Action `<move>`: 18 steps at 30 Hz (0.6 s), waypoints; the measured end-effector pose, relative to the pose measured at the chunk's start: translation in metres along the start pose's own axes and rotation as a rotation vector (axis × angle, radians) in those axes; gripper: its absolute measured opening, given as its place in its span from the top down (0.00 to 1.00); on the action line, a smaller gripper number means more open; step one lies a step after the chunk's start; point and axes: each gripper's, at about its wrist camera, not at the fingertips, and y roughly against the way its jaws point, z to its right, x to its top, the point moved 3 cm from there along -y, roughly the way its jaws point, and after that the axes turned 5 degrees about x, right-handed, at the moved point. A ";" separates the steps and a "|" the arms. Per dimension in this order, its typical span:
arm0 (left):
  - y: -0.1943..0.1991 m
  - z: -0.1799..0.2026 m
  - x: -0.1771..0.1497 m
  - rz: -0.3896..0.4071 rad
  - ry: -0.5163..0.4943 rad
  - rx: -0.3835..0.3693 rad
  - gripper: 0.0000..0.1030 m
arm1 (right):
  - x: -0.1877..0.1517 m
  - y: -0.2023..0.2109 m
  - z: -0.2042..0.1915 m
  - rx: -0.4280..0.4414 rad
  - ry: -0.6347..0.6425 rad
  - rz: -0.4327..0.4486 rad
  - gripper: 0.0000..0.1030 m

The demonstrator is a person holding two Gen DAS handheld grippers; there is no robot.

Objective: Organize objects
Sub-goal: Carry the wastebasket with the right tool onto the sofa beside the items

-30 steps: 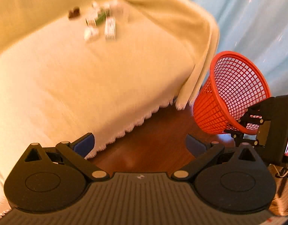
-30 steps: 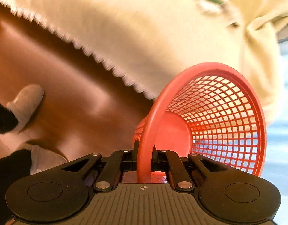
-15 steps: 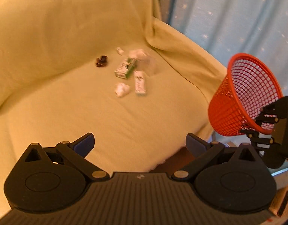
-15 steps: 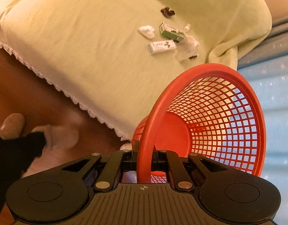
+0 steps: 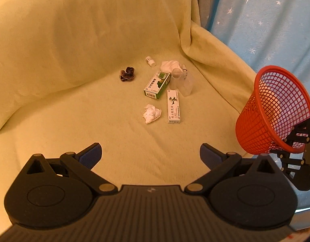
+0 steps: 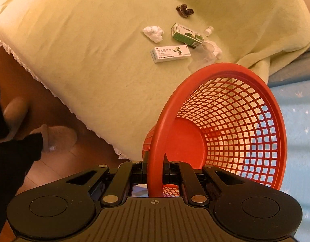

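over the last second the left tongs (image 5: 150,155) have lifted from the sofa's front edge and floor to above the seat, so the cluster of small things has slid from 11 o'clock toward the centre of their view. the red basket (image 5: 273,111), carried in the right tongs (image 6: 156,166), has risen with them from floor level to beside the sofa (image 5: 74,104) arm at 3 o'clock.

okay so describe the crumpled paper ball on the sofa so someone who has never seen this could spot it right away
Start at the sofa cover, then find the small cluster of clutter near the seat's back right corner. The crumpled paper ball lies at the cluster's front edge, just left of the long white box. It is the only wrinkled, shapeless white wad at the front; the boxes beside it are flat-sided and printed.
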 end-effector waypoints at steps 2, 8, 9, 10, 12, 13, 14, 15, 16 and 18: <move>-0.010 -0.001 0.009 -0.006 -0.018 -0.008 0.01 | 0.005 -0.007 0.009 0.005 0.004 -0.016 0.96; -0.044 -0.008 0.033 -0.027 -0.075 -0.055 0.01 | 0.021 -0.027 0.029 0.020 -0.005 -0.070 0.96; -0.051 -0.009 0.037 -0.029 -0.091 -0.069 0.01 | 0.025 -0.031 0.033 0.020 -0.013 -0.082 0.96; -0.058 -0.010 0.041 -0.032 -0.110 -0.081 0.01 | 0.028 -0.036 0.036 0.017 -0.022 -0.095 0.96; -0.073 -0.013 0.048 -0.030 -0.147 -0.110 0.01 | 0.035 -0.047 0.042 0.012 -0.046 -0.119 0.96; -0.081 -0.014 0.051 -0.032 -0.166 -0.120 0.01 | 0.039 -0.053 0.044 0.008 -0.054 -0.131 0.96; -0.088 -0.016 0.053 -0.035 -0.185 -0.126 0.01 | 0.043 -0.059 0.046 0.006 -0.060 -0.144 0.96; -0.095 -0.018 0.056 -0.037 -0.200 -0.133 0.01 | 0.047 -0.065 0.047 0.006 -0.064 -0.156 0.96; -0.101 -0.020 0.059 -0.044 -0.213 -0.140 0.01 | 0.051 -0.070 0.049 0.007 -0.066 -0.167 0.96; -0.113 -0.024 0.065 -0.061 -0.235 -0.148 0.01 | 0.057 -0.080 0.053 0.005 -0.067 -0.193 0.96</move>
